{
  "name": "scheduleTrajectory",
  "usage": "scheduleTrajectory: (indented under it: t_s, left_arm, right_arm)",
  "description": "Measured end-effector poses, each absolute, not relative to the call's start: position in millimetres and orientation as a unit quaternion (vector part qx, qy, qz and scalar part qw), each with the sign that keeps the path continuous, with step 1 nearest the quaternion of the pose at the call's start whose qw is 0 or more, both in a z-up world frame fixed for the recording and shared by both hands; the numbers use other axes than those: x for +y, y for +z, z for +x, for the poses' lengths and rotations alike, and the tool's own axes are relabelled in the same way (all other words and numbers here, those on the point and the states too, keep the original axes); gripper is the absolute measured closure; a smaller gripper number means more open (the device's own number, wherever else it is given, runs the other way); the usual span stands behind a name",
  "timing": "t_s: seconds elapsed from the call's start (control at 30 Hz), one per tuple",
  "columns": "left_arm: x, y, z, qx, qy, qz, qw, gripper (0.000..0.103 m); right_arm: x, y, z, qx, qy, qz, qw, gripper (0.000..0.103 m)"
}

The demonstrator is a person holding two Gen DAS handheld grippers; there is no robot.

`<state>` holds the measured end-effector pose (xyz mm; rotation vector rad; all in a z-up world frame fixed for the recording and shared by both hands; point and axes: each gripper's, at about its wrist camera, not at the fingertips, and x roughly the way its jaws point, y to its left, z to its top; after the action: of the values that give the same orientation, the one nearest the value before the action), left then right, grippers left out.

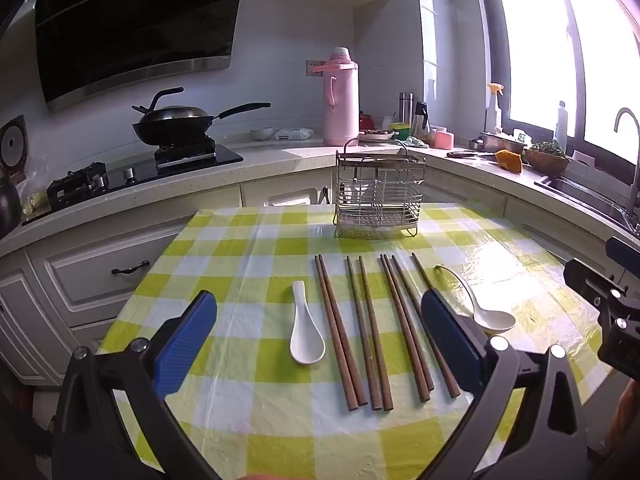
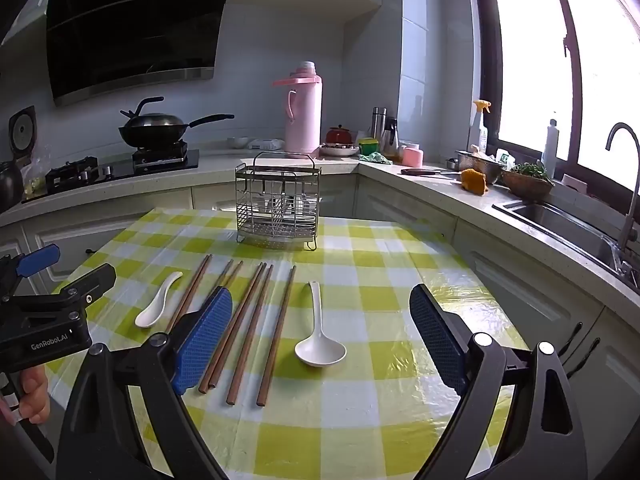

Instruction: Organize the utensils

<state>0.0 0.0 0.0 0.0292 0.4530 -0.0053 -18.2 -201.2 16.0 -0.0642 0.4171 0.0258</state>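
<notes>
Two wide-open sets of fingers (image 1: 320,328) (image 2: 322,320) hover over checked kitchen table (image 1: 248,400)

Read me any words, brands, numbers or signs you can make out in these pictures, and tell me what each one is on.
"GenRobot.AI": white lettering on the black body of the left gripper, seen in the right wrist view.
Green-and-white label on a packet by the window: too small to read.
Spray bottle label: blurred, unreadable.
White packet on the counter beside the pink thermos: unreadable.
Nothing else legible.
</notes>
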Motion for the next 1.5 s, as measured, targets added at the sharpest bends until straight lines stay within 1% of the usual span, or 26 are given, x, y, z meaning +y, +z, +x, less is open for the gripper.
scheduleTrajectory:
  t_s: [1.5]
  left_arm:
    - [0.8,-7.9,0.2,0.231,-0.005,0.011,0.973,0.004]
  right_arm:
    - [-199.9,10.1,-17.5,0.211,0.016,-0.026,0.977,0.018]
